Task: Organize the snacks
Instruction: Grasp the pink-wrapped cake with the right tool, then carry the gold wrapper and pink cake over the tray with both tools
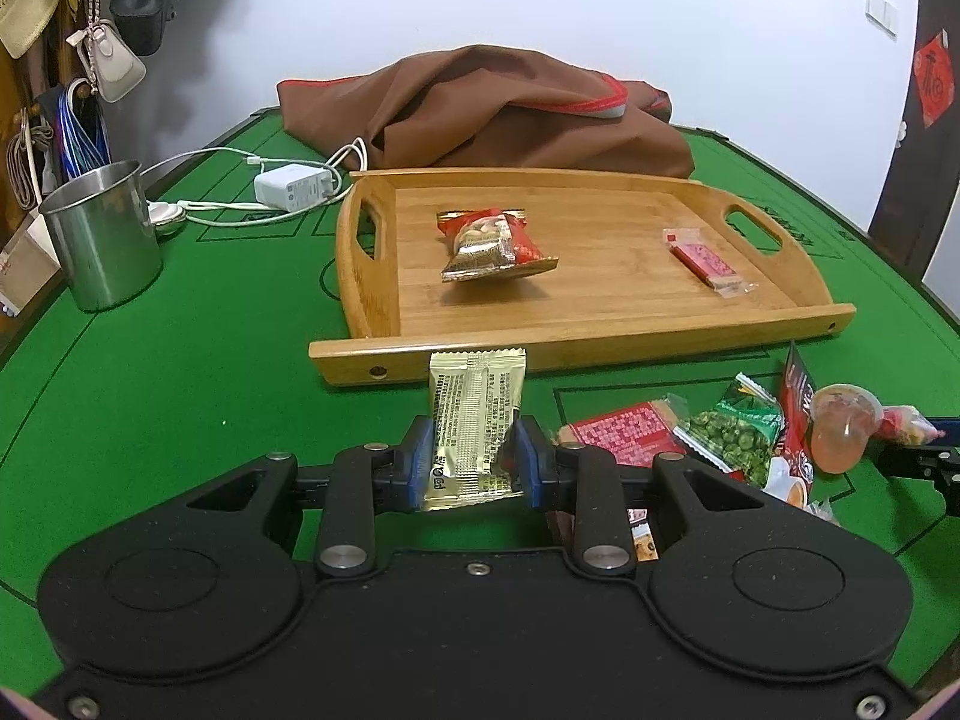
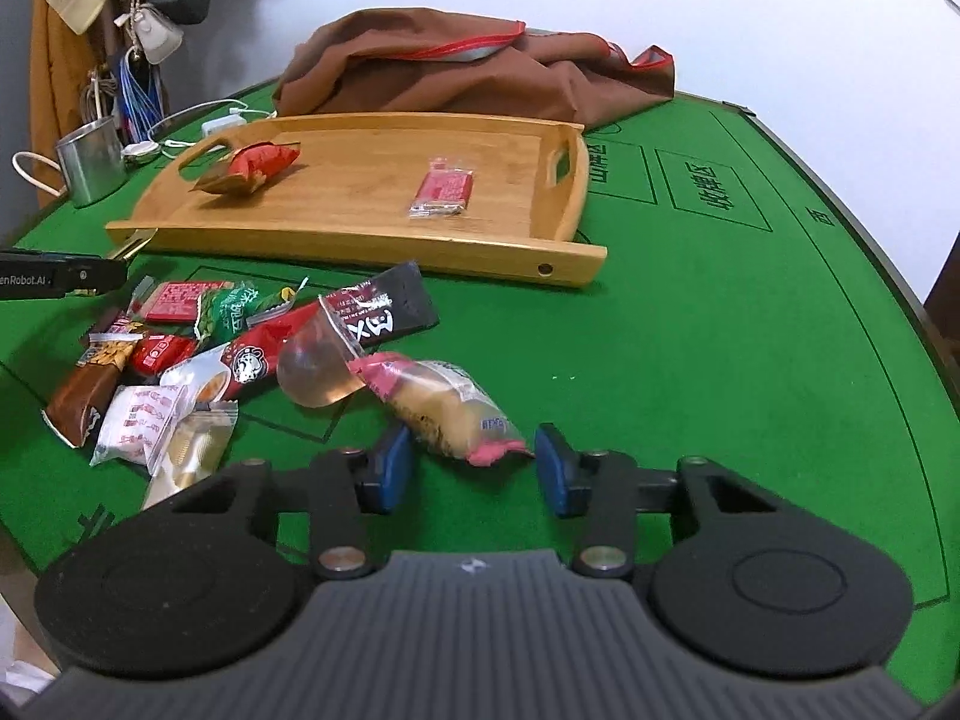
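Green felt surface [image 1: 180, 360] carries a wooden tray [image 1: 600, 354] at twelve o'clock. Left claw [image 1: 474, 456] pinches a gold packet [image 1: 474, 420]; its slick foil might slip. Right claw [image 2: 474, 468] gapes wide around a pink-ended snack [image 2: 444, 408].

A gold foil snack packet [image 1: 474, 429] stands upright, pinched between blue fingers [image 1: 420, 459] just short of a wooden tray [image 1: 600, 348]. On the tray lie a red-and-gold packet [image 1: 492, 243] (left of centre) and a small pink bar [image 1: 708, 261], well apart. A heap of loose snacks [image 2: 240, 348] sprawls across the green tabletop [image 2: 690, 360], a pink-ended cake packet [image 2: 444, 408] nearest.
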{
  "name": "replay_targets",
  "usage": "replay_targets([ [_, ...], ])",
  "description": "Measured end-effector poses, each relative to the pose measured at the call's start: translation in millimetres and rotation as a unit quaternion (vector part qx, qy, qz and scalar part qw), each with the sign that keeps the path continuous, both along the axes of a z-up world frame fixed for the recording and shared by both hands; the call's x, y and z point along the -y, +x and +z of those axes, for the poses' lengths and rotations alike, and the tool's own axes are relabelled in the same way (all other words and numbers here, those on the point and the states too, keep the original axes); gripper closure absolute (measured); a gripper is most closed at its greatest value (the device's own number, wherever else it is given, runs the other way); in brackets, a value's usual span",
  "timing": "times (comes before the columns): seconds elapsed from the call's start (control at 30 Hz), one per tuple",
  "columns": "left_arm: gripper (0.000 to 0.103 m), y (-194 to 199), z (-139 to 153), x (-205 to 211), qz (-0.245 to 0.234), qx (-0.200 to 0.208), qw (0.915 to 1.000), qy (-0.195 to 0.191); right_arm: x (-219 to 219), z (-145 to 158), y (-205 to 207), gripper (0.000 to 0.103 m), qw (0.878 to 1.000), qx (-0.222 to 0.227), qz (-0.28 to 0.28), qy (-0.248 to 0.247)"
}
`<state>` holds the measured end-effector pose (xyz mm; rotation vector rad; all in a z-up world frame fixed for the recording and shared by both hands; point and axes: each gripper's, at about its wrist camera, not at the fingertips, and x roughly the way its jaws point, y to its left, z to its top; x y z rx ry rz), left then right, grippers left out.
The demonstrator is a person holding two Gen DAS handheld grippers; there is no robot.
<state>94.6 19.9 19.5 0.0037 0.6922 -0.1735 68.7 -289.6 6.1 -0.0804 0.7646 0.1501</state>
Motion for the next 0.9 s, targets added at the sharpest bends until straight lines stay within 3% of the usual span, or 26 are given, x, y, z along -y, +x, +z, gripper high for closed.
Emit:
replay_targets([
  [0.1,0.076,0.3,1.2,0.1,0.000,0.001,1.0000,-0.001,-2.0,0.0,0.0,0.054,1.000,0.005,0.004,-0.005],
  [0.17,0.076,0.8,1.1,0.6,-0.001,0.001,1.0000,0.000,-5.0,0.1,0.6,0.040,1.000,0.012,0.011,-0.013],
  [0.5,0.076,1.2,0.4,1.9,-0.001,0.000,1.0000,0.000,-26.8,-2.8,14.1,0.039,0.997,0.028,0.045,-0.064],
  [0.53,0.076,1.1,0.3,2.1,-0.001,0.000,1.0000,0.000,-27.5,-2.7,15.4,0.042,0.997,0.026,0.046,-0.062],
  [0.57,0.076,1.2,0.3,2.1,-0.002,0.000,1.0000,-0.001,-27.9,-2.0,16.2,0.057,0.997,0.024,0.047,-0.058],
  [0.9,0.076,3.6,6.9,2.8,-0.005,0.007,1.0000,-0.002,-22.5,10.6,18.9,0.069,0.999,0.017,0.019,-0.031],
])
